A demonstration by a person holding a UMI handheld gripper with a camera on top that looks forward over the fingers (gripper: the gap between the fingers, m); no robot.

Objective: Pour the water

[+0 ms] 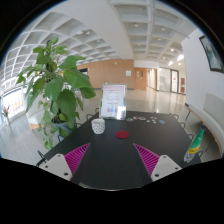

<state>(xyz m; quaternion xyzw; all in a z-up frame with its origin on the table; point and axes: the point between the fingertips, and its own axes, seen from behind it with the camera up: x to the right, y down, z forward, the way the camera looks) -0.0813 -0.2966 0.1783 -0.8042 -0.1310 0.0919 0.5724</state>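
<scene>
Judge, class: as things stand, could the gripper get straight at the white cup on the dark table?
Probably yes. The gripper is open, and the white cup stands upright beyond its fingers, slightly to one side. Only bare table lies between them; the small red object sits beside that path, not across it.

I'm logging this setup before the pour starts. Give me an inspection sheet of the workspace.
Surface: dark table, mostly bare near the fingers.
Job's things: white cup and small red item ahead of the fingers; green bottle at the table's edge.
Clutter: upright sign behind the cup.
Grippers: gripper open, holding nothing.
Cables: nothing seen.
Surroundings: potted plant beside the table; wide hall beyond.
</scene>
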